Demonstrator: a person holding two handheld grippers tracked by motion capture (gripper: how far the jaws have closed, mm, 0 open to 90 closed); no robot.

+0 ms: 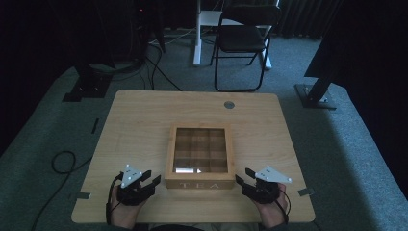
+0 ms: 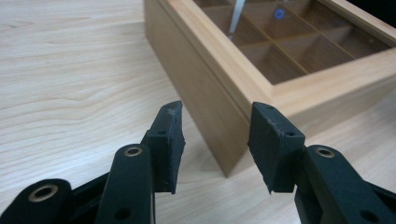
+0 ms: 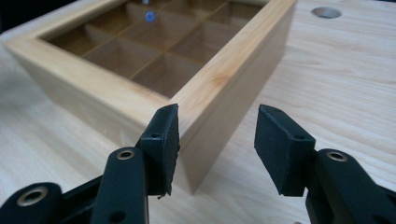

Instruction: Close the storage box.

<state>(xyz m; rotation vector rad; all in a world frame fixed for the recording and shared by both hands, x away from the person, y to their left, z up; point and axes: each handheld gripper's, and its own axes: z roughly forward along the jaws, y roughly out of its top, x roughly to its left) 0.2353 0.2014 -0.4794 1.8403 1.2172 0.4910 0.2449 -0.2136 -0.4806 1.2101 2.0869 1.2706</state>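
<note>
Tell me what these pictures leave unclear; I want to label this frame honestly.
- Tea box compartments: whether anything lies inside, high view, glare on the glass lid.
- Box front, left gripper view: hidden by the near corner.
- Person's forearms, high view: cut off by the bottom edge.
- Right gripper: nothing between its pads.

**A dim room set up for recording**

This looks like a lab or a studio, not a home. A small wooden table [image 1: 144,120] stands on grey-green carpet [image 1: 337,159]. Dark curtains [image 1: 308,17] hang at the back. Black cables [image 1: 62,161] lie loose on the floor. Black stands with flat metal feet [image 1: 315,98] rise at both sides. A black folding chair [image 1: 243,41] waits behind the table, next to a white desk leg [image 1: 197,33].
</note>
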